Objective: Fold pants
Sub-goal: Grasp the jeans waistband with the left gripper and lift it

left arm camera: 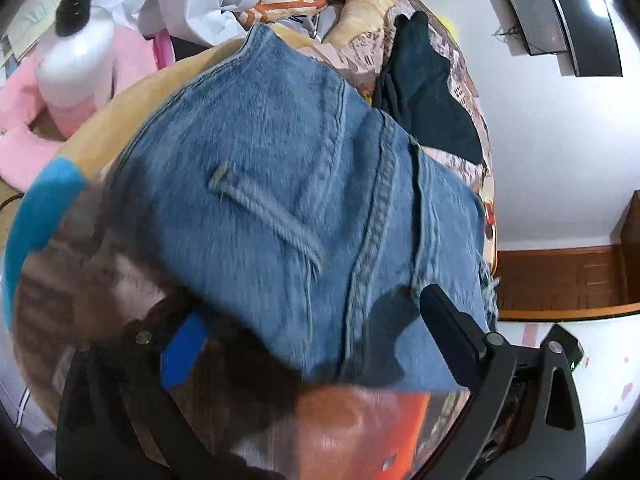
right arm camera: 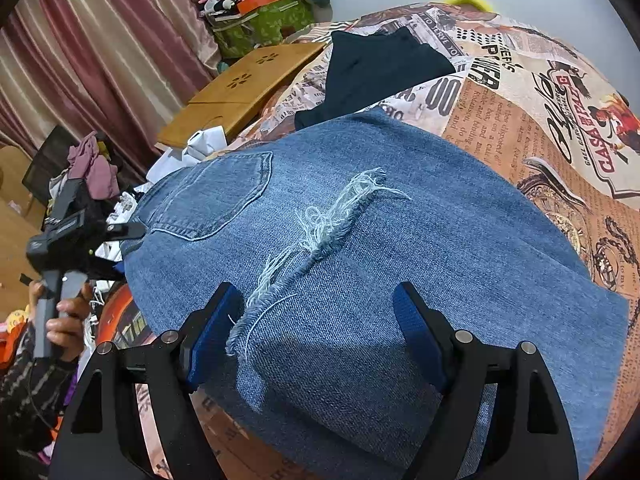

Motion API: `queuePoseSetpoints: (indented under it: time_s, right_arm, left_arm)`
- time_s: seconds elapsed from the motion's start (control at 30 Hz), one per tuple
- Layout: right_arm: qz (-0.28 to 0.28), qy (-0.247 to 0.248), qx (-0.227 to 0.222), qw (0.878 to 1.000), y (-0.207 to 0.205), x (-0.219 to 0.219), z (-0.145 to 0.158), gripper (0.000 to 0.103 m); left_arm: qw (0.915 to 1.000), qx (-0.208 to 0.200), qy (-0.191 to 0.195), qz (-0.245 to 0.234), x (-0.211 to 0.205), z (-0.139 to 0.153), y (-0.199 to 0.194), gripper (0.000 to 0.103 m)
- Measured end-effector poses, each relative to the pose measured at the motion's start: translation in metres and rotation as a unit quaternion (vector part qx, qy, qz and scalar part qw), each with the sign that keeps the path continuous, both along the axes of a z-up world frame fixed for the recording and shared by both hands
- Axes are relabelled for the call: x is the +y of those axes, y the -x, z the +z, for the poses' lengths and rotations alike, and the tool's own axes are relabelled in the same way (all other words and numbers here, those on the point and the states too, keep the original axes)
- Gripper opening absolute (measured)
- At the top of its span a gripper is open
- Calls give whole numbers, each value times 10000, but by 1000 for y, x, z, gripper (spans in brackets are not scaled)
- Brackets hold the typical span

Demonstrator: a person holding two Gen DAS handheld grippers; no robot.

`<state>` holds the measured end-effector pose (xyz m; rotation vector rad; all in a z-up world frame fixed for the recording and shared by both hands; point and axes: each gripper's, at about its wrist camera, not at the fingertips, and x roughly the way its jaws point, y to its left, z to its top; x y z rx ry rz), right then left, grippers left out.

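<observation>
Blue denim pants (right arm camera: 360,240) with a frayed hem and a back pocket lie folded on a bed with a newspaper-print cover (right arm camera: 560,128). My right gripper (right arm camera: 320,336) is open, its blue-padded fingers (right arm camera: 420,336) just above the denim's near edge, holding nothing. My left gripper (left arm camera: 316,344) is open over the waistband end of the pants (left arm camera: 280,168); its view is motion-blurred. The left gripper also shows in the right wrist view (right arm camera: 120,236) at the pants' left edge, held by a hand.
A dark folded garment (right arm camera: 380,72) lies on the bed beyond the pants. A wooden lap table (right arm camera: 240,96), white paper and piled clothes sit at the bed's far side by curtains. A white bottle (left arm camera: 76,60) and pink plush stand off the bed.
</observation>
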<state>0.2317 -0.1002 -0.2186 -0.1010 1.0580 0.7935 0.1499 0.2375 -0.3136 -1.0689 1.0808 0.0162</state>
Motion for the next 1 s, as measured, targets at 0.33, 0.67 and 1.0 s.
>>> queuePoseSetpoints:
  time_s: [0.33, 0.67, 1.0]
  right_arm:
    - [-152, -212, 200, 9995, -4, -8, 4, 77]
    - [-822, -222, -67, 9963, -4, -68, 31, 77]
    - [-1557, 362, -173, 9870, 2, -144, 15, 77]
  left_arm:
    - [9951, 175, -927, 280, 14, 14, -19, 40]
    - [9615, -658, -2659, 236, 19, 127, -27, 23]
    - [8981, -1874, -3962, -375, -84, 244, -60, 22]
